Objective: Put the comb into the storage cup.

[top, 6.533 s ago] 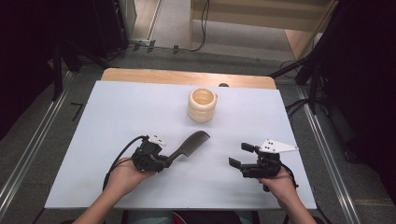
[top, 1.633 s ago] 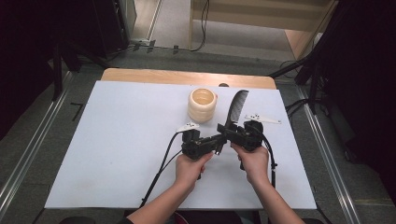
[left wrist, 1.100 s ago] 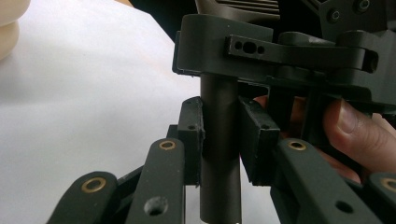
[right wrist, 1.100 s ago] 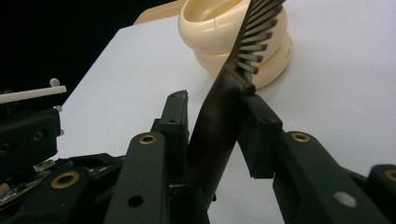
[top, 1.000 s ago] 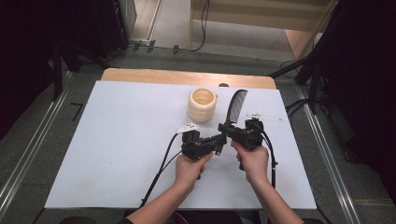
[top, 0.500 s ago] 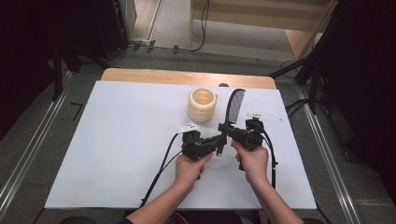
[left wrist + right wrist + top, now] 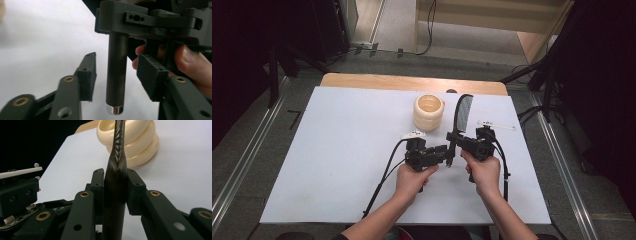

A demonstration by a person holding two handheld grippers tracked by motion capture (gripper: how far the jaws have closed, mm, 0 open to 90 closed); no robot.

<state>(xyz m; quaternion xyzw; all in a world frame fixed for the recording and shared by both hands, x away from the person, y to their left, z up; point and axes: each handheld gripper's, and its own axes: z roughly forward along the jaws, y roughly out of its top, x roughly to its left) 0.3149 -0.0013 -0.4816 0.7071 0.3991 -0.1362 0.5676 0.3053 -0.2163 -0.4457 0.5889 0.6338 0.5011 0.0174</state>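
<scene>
Having just opened, left gripper (image 7: 447,152) fingers flank comb (image 7: 460,114) handle untouched.

Comb (image 7: 117,182) in hand-held gripper (image 7: 115,192)

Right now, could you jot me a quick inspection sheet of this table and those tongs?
Surface: white table, bare around the work.
Job's things: black comb upright, handle downward; cream ringed cup stands behind it.
Clutter: nothing seen.
Grippers: right tongs clamp the comb's handle; left tongs have just been opening, pads apart on either side of the handle's end, not pressing.
Cables: black cable trails from the left tongs toward the person.
Surroundings: dark floor, metal rails.
</scene>
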